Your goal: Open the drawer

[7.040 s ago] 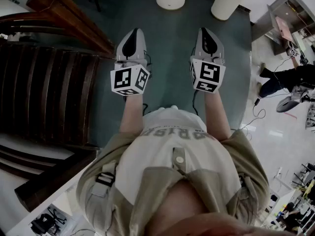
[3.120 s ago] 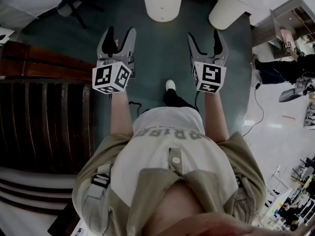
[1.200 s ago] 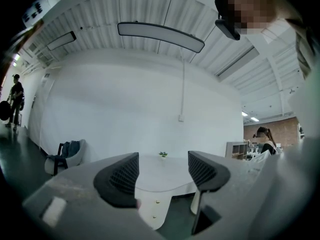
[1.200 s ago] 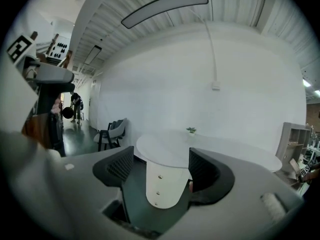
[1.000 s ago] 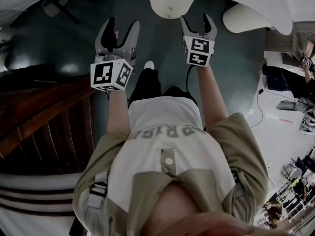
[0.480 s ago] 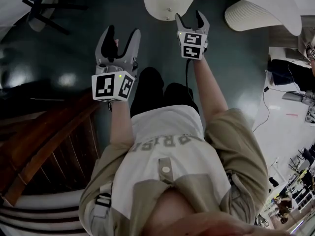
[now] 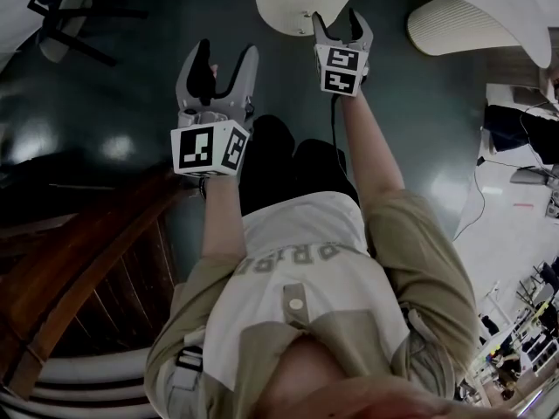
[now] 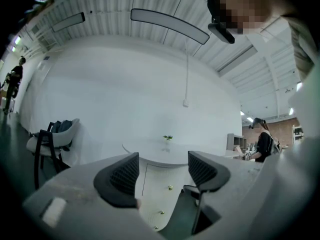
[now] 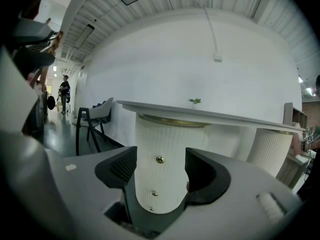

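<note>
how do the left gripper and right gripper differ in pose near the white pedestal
The right gripper is close up to the ribbed pedestal; the left gripper sits farther back, to its left. The right gripper's jaws frame the top knob without touching it and have just been closing slightly; the left gripper's frame the pedestal from farther off. Both are open and empty.

Bare floor (image 7: 131, 103) lies open ahead of the left gripper (image 7: 225, 58). The right gripper (image 7: 335, 23), jaws apart and just closing slightly, nothing between them, faces the white ribbed pedestal (image 9: 165, 134); its brass knobs (image 9: 159, 159) stick out toward it. The tabletop (image 9: 215, 116) overhangs above. Dark wooden furniture (image 7: 70, 260) blocks the left, a second pedestal (image 7: 454, 24) the right, a chair (image 7: 61, 16) far left.
</note>
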